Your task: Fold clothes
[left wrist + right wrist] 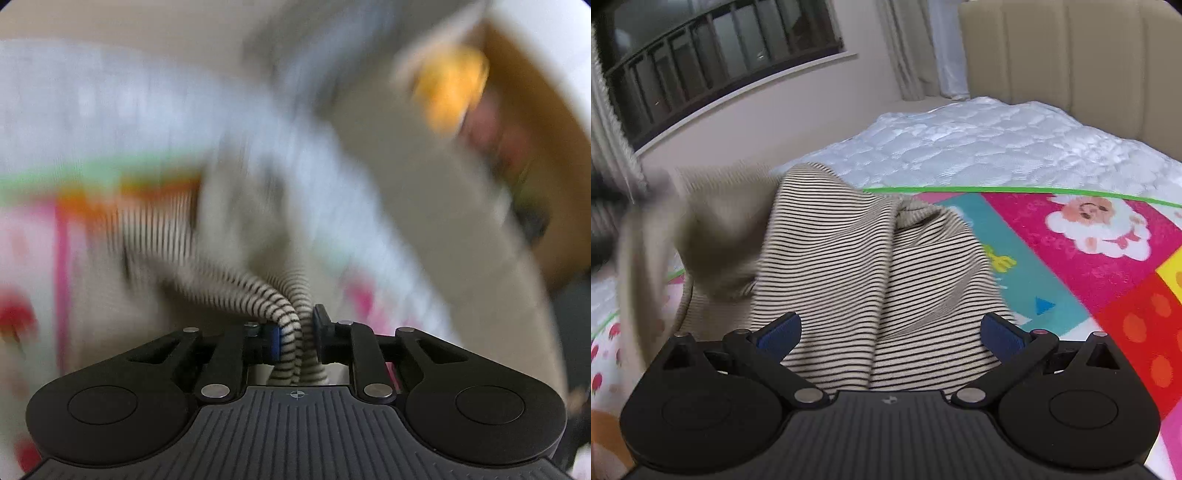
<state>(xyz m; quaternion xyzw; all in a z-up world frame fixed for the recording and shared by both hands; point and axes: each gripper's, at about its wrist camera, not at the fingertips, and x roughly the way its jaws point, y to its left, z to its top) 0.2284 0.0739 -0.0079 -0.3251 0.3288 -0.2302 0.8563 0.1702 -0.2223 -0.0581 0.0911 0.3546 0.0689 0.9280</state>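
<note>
The striped garment [857, 266] is draped in a rumpled heap over the colourful play mat [1089, 266], which is spread on the bed [979, 147] so that a flat surface is offered for folding. One bunched edge of the garment is pinched between the closed pads of the left gripper [295, 332], apparently so that this part can be lifted and carried across. The left wrist view is heavily smeared, so little beyond the clamped cloth can be made out there. The right gripper [890, 332] is held just above the cloth with its jaws wide apart and nothing clamped, probably so that a second edge can be taken. The fold is judged to be at an early stage.
</note>
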